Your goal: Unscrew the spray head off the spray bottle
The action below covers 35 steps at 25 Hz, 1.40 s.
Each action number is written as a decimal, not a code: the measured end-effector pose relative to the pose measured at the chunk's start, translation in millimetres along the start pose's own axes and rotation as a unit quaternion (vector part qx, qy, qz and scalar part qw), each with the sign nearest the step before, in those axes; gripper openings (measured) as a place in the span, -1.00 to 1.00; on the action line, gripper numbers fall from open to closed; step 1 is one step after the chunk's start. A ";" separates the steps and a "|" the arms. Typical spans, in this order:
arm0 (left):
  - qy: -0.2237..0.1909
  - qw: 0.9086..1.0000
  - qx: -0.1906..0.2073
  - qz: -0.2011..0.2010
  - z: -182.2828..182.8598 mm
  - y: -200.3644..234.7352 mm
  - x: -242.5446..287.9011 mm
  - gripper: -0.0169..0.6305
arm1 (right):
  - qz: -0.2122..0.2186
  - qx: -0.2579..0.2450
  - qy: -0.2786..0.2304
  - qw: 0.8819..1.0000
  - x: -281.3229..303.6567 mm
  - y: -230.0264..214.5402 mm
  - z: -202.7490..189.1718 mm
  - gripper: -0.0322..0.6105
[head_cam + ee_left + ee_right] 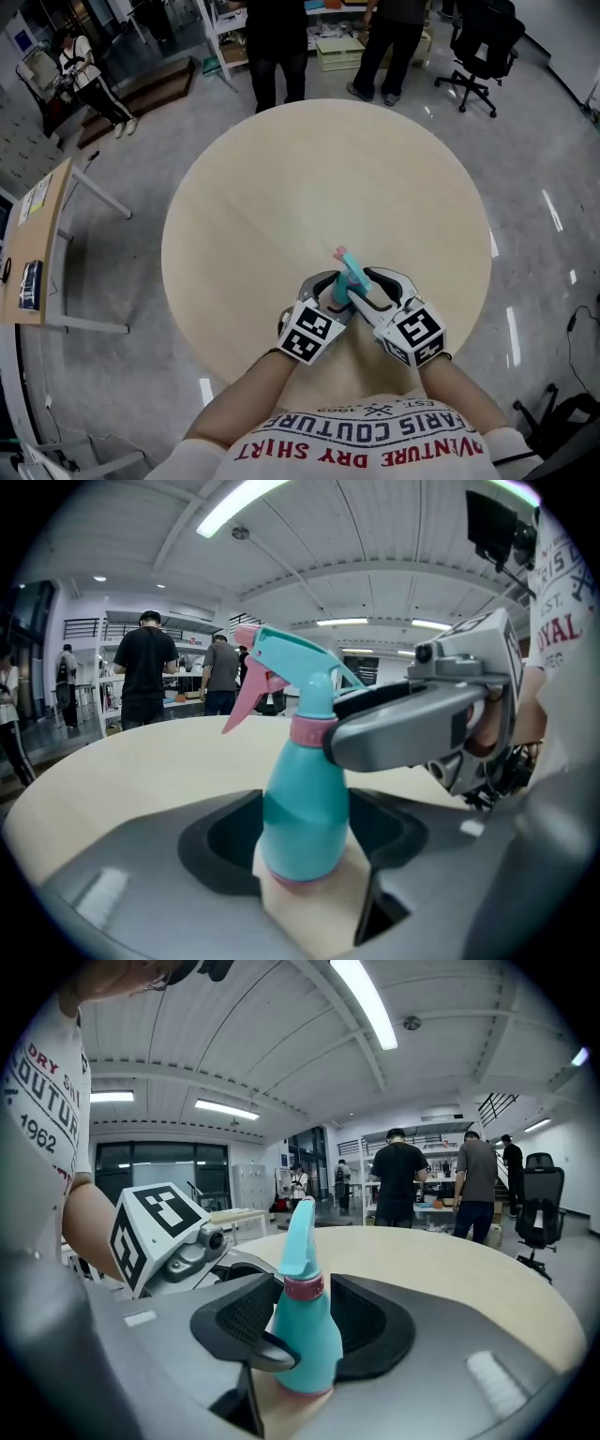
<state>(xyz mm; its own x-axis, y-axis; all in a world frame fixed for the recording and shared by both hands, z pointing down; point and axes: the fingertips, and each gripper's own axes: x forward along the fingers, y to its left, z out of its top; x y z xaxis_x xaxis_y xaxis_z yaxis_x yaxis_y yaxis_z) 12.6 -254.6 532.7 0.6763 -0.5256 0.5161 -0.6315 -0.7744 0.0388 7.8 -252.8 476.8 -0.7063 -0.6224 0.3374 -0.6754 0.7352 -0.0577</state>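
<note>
A teal spray bottle [351, 275] with a pink trigger and pink collar stands upright near the front edge of the round table [328, 169]. My left gripper [305, 810] is closed around the bottle's lower body [302, 808], both dark pads against it. My right gripper [302, 1296] has its jaws on either side of the pink collar [303, 1287] below the teal spray head [298, 1237], with a narrow gap on each side. One right jaw [403, 726] shows beside the collar in the left gripper view. In the head view the two grippers, left [328, 289] and right [368, 283], meet at the bottle.
Two people [277, 47] stand beyond the table's far edge by shelves. A black office chair [483, 47] is at the back right. A wooden desk [37, 244] stands to the left. The person's torso is close to the table's near edge.
</note>
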 end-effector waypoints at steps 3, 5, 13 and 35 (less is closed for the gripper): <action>-0.001 1.000 -0.004 0.007 -0.8 -1.8 1.9 -0.08 | -0.013 -0.007 -0.001 1.000 4.7 -1.9 -2.5 -0.34; -0.003 1.000 -0.009 0.012 0.2 -1.4 1.9 -0.07 | -0.020 -0.013 -0.003 1.000 6.4 -2.7 -1.8 -0.37; -0.011 1.000 -0.002 -0.003 0.0 -0.6 0.0 -0.08 | 0.022 -0.012 -0.006 1.000 6.1 -1.4 0.0 -0.43; -0.016 0.998 0.028 -0.058 -4.5 10.3 -9.8 -0.07 | 0.143 -0.021 -0.023 0.989 -2.7 5.2 0.7 -0.25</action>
<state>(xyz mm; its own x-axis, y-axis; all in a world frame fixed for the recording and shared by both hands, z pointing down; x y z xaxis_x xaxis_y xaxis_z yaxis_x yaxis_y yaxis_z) -2.2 -255.8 531.9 0.7556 -0.4425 0.4829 -0.5274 -0.8483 0.0479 6.1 -247.5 474.9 -0.8766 -0.3991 0.2688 -0.4386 0.8924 -0.1057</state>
